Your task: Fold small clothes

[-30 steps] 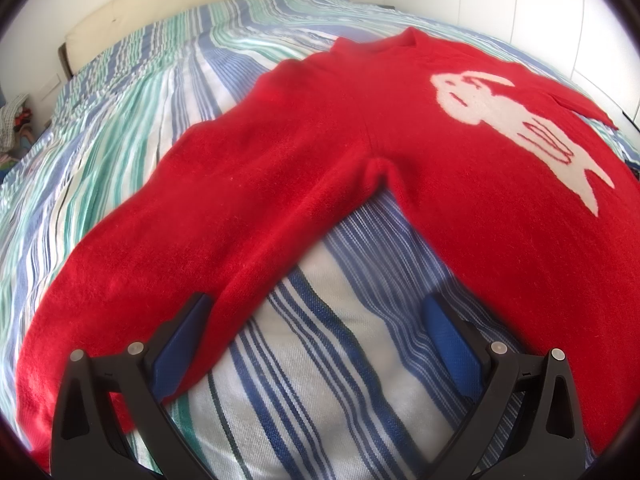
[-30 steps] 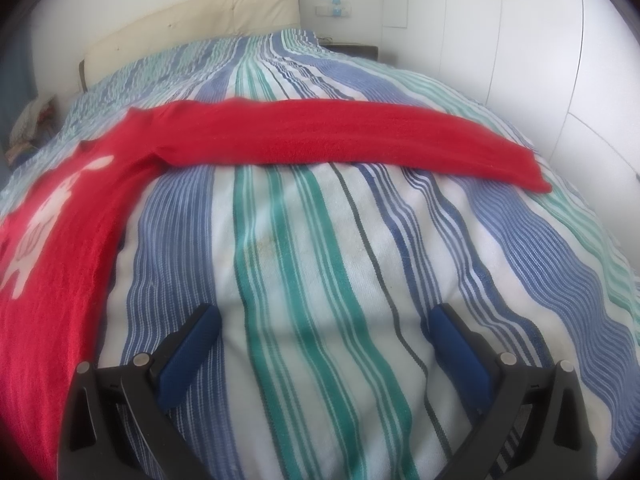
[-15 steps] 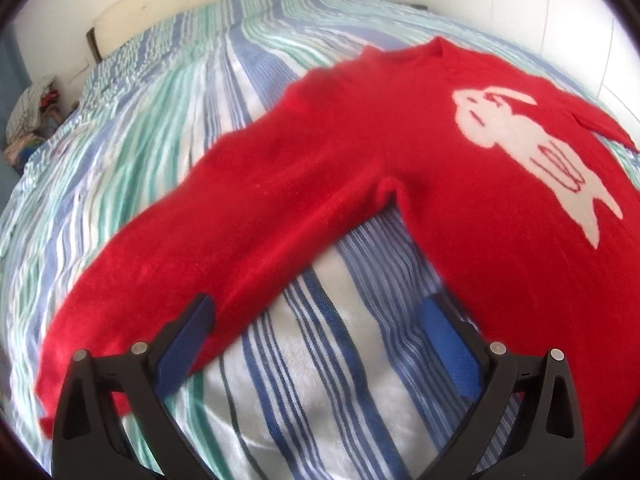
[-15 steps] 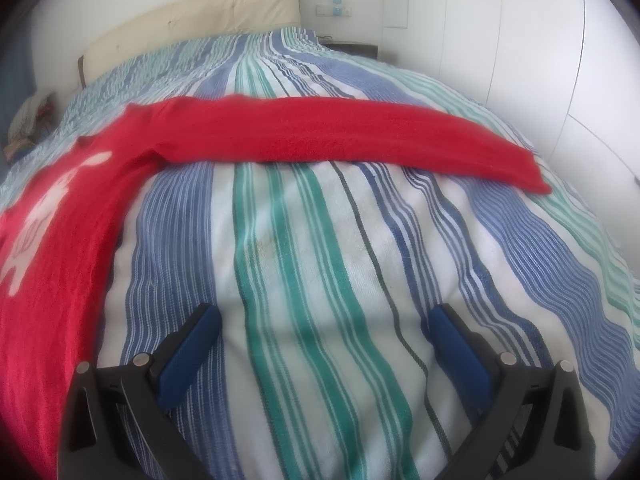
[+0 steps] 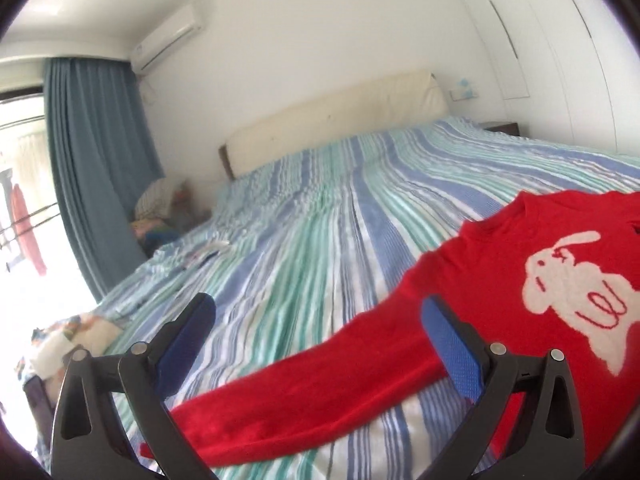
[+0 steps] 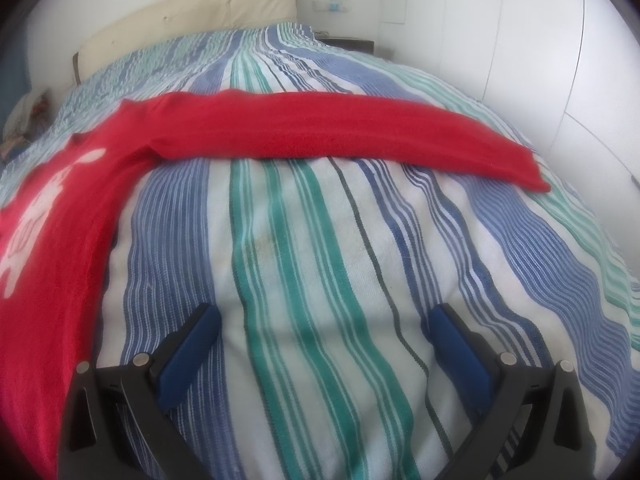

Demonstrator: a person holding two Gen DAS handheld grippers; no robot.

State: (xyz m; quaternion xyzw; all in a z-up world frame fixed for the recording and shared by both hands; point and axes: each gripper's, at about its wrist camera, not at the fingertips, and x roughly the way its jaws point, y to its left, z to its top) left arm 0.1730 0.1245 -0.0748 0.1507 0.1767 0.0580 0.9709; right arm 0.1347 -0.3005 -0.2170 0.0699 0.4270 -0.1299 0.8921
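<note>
While the red sweater (image 5: 480, 300) lies spread flat on the striped bed (image 5: 320, 220), you hold your left tool (image 5: 316, 316) wide and empty above its left sleeve. Your right tool (image 6: 320, 324) is spread wide too, over bare bedspread, with the other sleeve (image 6: 340, 128) stretched across ahead.

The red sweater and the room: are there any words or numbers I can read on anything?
No words or numbers can be read anywhere.
Sweater: only a white animal picture with red squiggly lines, no letters.
Air conditioner: a small dark mark near its left end, too blurred to read.
Wall plate with blue bits: too small to read.
Bedspread: only stripes.
</note>
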